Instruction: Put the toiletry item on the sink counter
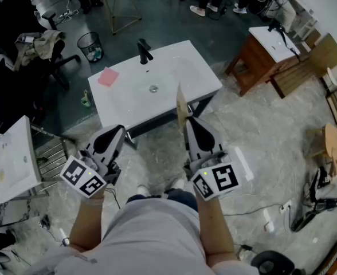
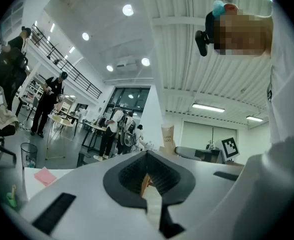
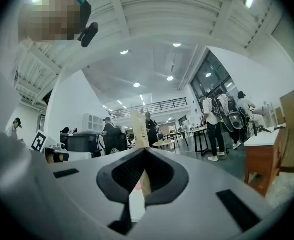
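While right gripper (image 1: 187,121) fingers pinch the toiletry item (image 1: 181,102) — its base hidden, left gripper (image 1: 120,130) fingers pressed together.

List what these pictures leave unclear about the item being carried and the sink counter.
- Tan packet: print too small and blurred in the right gripper view, nearly edge-on in the head view.
- Its lower end: hidden inside the right gripper's shut jaws.
- Pink item on the sink counter: too small in the head view to tell sponge from cloth.
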`<state>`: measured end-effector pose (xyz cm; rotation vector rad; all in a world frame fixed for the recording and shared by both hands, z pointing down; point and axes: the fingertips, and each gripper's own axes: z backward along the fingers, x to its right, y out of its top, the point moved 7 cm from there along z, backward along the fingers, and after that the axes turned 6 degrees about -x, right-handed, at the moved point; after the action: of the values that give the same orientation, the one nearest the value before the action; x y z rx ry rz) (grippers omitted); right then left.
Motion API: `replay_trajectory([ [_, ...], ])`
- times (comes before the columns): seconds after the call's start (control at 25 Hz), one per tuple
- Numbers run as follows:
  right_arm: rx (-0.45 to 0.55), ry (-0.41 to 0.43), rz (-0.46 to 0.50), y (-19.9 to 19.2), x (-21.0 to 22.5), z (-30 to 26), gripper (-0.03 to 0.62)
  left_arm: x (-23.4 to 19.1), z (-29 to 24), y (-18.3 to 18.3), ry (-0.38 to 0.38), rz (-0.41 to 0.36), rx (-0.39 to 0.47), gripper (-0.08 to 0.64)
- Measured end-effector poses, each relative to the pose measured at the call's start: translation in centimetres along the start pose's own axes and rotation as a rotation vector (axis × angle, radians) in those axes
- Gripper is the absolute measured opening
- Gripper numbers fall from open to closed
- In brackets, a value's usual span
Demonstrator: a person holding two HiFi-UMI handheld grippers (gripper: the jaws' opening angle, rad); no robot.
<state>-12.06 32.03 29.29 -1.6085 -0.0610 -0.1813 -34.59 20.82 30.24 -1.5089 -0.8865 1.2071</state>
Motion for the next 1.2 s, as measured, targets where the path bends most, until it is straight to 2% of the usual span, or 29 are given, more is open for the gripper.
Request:
replay_trajectory([
  [0.32,0.010,-0.004,-0.011,0.5,4.5,3.0,0.020,3.0,-4.3,-0.4,0.014,-0.006,-0.026,0.017],
  [0.6,0.047,-0.012,-0.038,1.2,10.9,6.1,0.020,6.7,-10.5,-0.9,-0.008,-0.040,-0.044,0.017],
  [0.88,0.073,-0.006,-0.093,0.9,16.4,9.1,0.020,10.6,-15.1,-2.4,0.005,-0.061,-0.082,0.017],
  [1.2,0.071,-0.015,-0.128,0.9,19.8,9.1,0.020,10.5,-18.8,-2.3,0.008,-0.072,-0.109,0.017],
])
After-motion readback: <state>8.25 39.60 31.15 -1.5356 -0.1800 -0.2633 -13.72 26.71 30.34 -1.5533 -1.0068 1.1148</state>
